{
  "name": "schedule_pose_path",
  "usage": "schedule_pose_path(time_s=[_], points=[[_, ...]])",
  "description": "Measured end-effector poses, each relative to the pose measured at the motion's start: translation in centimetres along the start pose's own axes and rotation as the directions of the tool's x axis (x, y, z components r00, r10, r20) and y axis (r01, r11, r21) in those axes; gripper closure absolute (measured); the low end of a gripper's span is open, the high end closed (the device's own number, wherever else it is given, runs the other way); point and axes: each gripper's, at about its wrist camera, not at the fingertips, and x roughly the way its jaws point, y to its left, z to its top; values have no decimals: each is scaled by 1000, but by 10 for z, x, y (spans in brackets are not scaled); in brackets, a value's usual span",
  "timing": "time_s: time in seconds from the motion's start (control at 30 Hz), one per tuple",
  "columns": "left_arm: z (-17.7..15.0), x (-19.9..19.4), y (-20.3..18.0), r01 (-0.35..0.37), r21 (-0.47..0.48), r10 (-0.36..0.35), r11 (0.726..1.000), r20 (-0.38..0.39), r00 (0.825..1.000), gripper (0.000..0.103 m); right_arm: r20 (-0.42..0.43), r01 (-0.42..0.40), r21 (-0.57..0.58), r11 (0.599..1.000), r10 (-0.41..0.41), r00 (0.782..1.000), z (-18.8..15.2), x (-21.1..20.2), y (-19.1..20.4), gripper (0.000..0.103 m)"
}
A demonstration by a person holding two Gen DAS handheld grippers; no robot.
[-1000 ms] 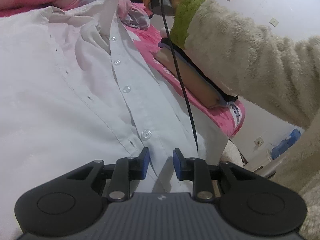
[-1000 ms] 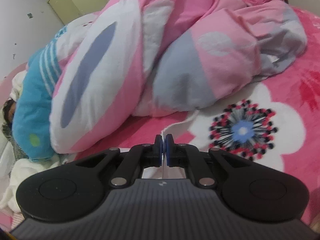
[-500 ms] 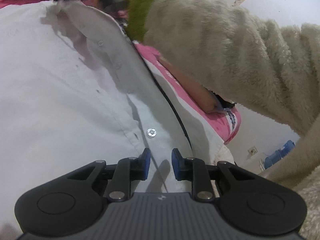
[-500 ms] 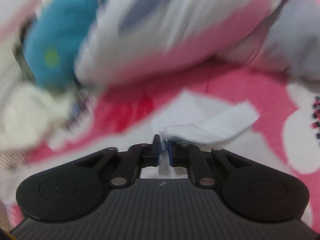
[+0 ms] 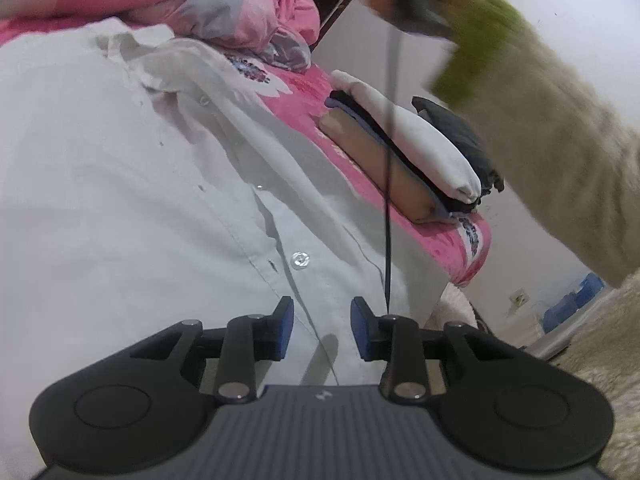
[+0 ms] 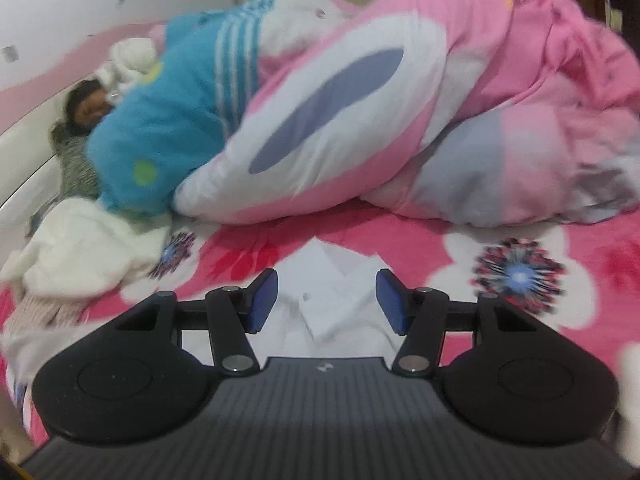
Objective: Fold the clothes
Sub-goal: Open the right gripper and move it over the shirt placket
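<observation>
Across the left and centre of the left wrist view lies the white shirt point(image 5: 132, 208), spread on the bed's pink flowered sheet point(image 5: 316, 92). A second ago the collar side stood lifted in our right gripper; now it lies flat, placket and button point(image 5: 300, 259) showing. The sleeve point(image 5: 560, 140) with its green cuff has swung from low across the view to the upper right, so the folded stack point(image 5: 404, 160) at the bed's edge now shows whole.

In the right wrview, the right gripper point(image 6: 327, 302) had its jaws pinched on shirt fabric; now they are opening, with nothing pressed between them, and the collar point(image 6: 332, 276) lies on the sheet beyond. The left gripper point(image 5: 322, 330) holds jaws narrowly apart and opening, above the shirt front, gripping nothing.

Behind the collar a pink, white and grey quilt point(image 6: 360, 120) is heaped, with a blue blanket point(image 6: 172, 120) at upper left over a person lying there. White walls enclose the room. We can read no writing anywhere.
</observation>
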Motion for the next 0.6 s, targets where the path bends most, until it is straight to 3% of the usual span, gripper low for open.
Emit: schedule_pose_path(time_s=[0.1, 0.23, 0.33, 0.47, 0.6], points=[[1, 8, -10, -49, 53, 49, 997, -7, 999, 73, -30, -10, -73, 997, 8, 1000, -43, -44, 11, 50], [1, 15, -22, -132, 118, 133, 984, 2, 991, 74, -103, -34, -100, 994, 24, 994, -117, -66, 25, 53], [4, 20, -25, -154, 130, 156, 979, -11, 988, 76, -145, -63, -73, 995, 52, 988, -165, -75, 27, 62], [8, 25, -28, -162, 143, 167, 976, -25, 986, 76, -174, -116, -24, 993, 110, 979, -204, -72, 31, 73], [12, 32, -31, -177, 148, 184, 973, -36, 982, 76, -185, -167, 17, 986, 167, 968, -214, -51, 34, 75]])
